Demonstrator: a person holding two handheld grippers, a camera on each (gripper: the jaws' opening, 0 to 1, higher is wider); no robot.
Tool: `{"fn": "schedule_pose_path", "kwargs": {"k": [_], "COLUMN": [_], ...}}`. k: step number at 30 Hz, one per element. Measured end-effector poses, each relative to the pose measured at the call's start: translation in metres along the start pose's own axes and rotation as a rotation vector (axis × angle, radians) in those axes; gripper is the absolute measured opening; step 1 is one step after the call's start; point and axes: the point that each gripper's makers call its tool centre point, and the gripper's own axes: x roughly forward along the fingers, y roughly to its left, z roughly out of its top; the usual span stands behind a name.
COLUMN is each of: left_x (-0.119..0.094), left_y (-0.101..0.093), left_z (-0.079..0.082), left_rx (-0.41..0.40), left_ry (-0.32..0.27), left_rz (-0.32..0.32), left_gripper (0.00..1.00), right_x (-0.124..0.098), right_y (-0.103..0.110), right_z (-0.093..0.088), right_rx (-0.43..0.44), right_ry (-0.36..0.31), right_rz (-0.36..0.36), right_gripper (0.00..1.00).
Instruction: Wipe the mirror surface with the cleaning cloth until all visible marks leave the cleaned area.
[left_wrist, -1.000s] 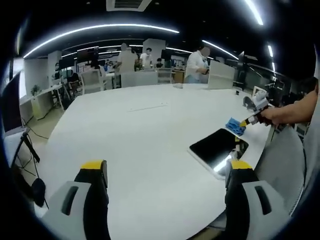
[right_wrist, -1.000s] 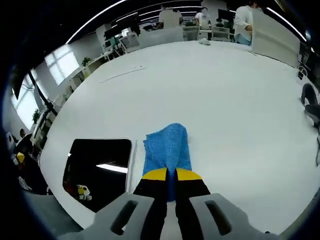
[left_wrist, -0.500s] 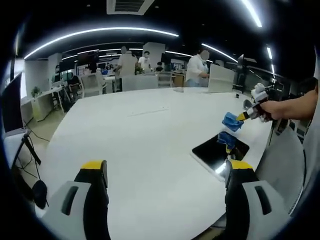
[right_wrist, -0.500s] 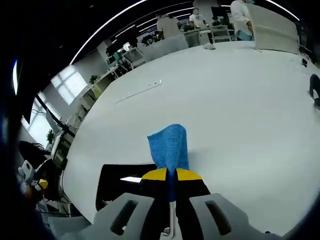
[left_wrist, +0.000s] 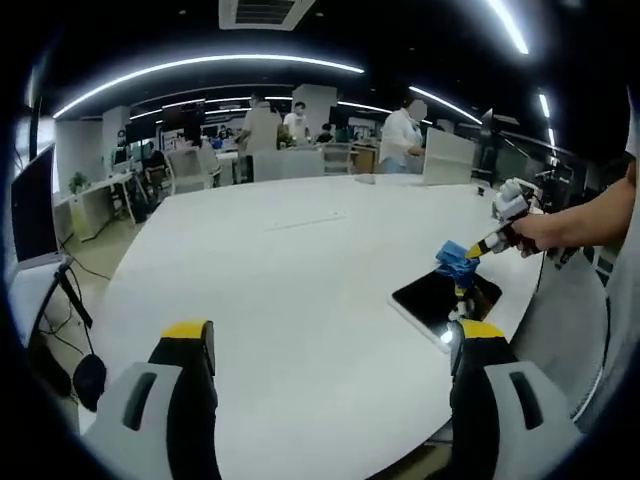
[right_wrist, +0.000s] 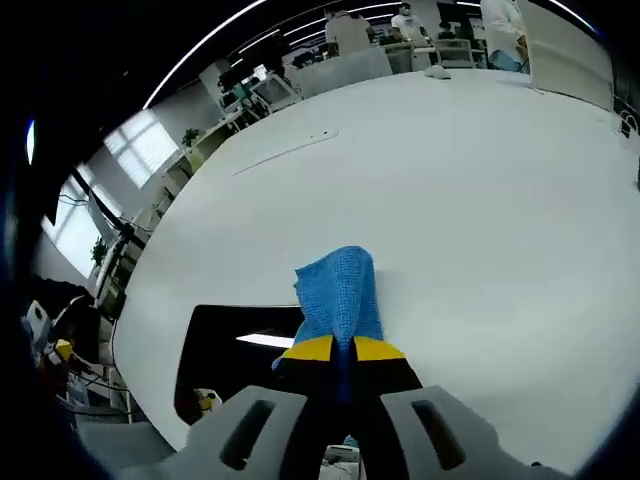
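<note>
Holding: the right gripper has its yellow-tipped jaws pinched tight on the blue cleaning cloth, which sticks out ahead of the tips.
Right gripper, seen from the left gripper view: the right gripper comes in from the right in a person's hand, with the cloth hanging at its tip over the far edge of the mirror.
Mirror: a dark rectangular sheet lying flat on the white table, close to the table's near right edge. In the right gripper view the mirror lies left of and under the jaws, with a streak of ceiling light reflected in it.
Left gripper: its jaws stand wide apart and carry nothing, hovering over bare table well to the left of the mirror.
Just changed: a second ago the cloth sat on the white table just right of the mirror; half a second ago it was lifted clear; now it has dropped back toward the glass, and the mirror has slid further under the right gripper's jaws.
Contact: whether the cloth touches the glass cannot be told from these views.
Meaning for the task: wiping looks to be only starting, so nearly the whole surface is left to do.
Marks: too small to make out against the dark glass.
Background: people stand at desks far across the room.
</note>
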Motion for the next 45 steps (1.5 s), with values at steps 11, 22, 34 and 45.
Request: {"fn": "schedule_pose_path", "kwargs": {"k": [11,22,34,45], "left_x": [-0.001,0.002,0.0,0.001], "left_y": [0.0,0.0,0.001,0.0], "left_z": [-0.002,-0.003,-0.008,-0.013], "left_rx": [0.009,0.015,0.02,0.011], "left_ry": [0.011,0.016,0.022,0.026], "left_rz": [0.005,-0.003,-0.007,-0.013], "left_gripper": [0.99,0.99,0.99,0.99], "right_x": [0.003,0.002,0.008,0.015], "right_y": [-0.004,0.002,0.014,0.03], "right_z": [-0.006,-0.007,-0.007,-0.007], "right_rx": [0.005,0.023,0.049,0.026], "right_ry": [0.02,0.032,0.045,0.054], "right_rz": [-0.042,-0.043,-0.029,-0.029], "right_gripper": [0.0,0.0,0.0,0.0]}}
